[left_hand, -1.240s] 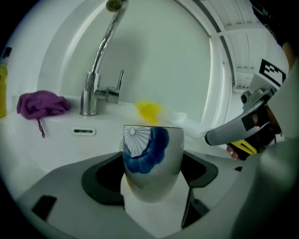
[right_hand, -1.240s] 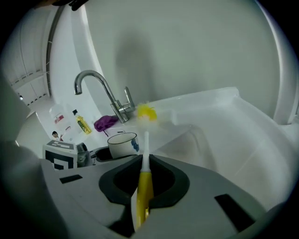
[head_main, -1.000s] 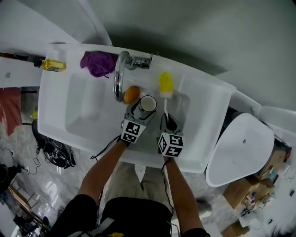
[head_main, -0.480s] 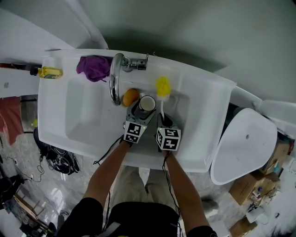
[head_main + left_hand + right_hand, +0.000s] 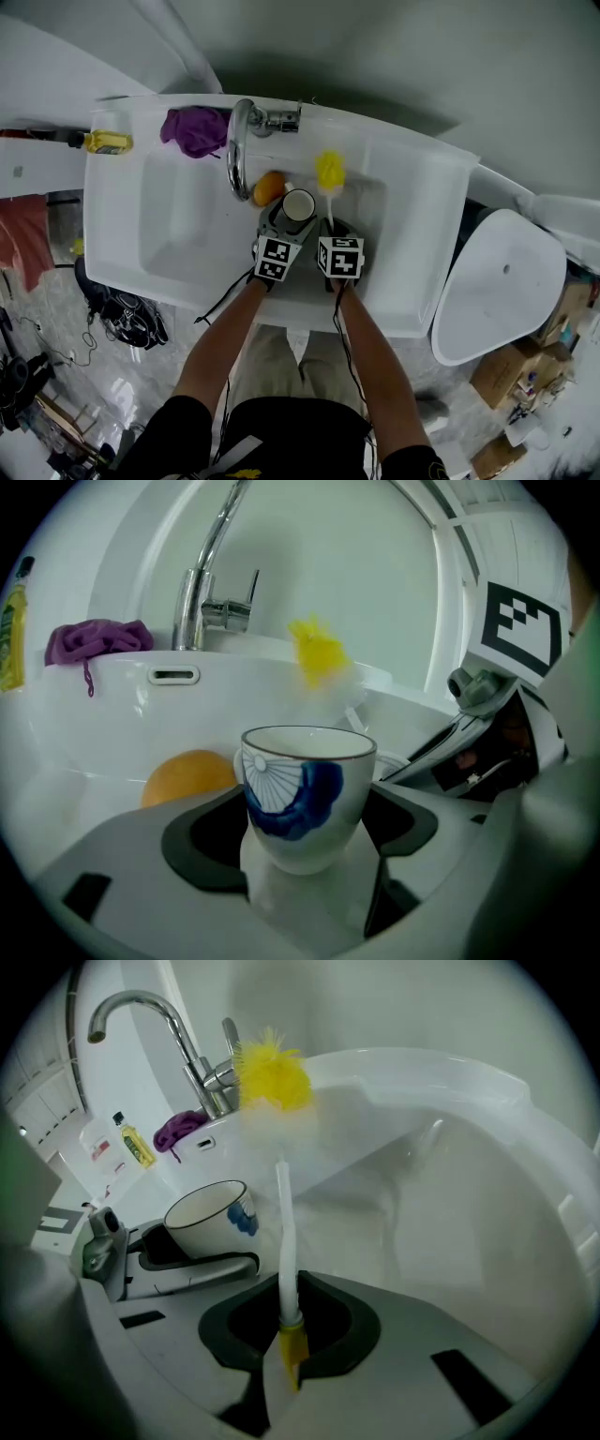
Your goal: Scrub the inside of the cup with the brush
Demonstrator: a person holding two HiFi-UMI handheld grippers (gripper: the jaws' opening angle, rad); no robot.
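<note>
A white cup (image 5: 298, 207) with a blue pattern (image 5: 307, 799) sits upright between the jaws of my left gripper (image 5: 281, 225), which is shut on it over the sink basin. My right gripper (image 5: 335, 236) is shut on the thin white handle of a brush (image 5: 284, 1269). The brush's yellow bristle head (image 5: 329, 172) (image 5: 272, 1072) points away from me, beyond and to the right of the cup (image 5: 208, 1216). The brush head (image 5: 319, 649) is outside the cup, blurred in the left gripper view.
Both grippers hang over a white sink (image 5: 122, 234). A chrome tap (image 5: 240, 141) arches over an orange (image 5: 268, 187) beside the cup. A purple cloth (image 5: 195, 129) and a yellow bottle (image 5: 108, 142) lie on the sink's back rim. A white lid-like object (image 5: 492, 286) stands at right.
My right gripper has sunk and tipped further down, bringing the brush closer to the cup. The left gripper and cup have barely moved.
</note>
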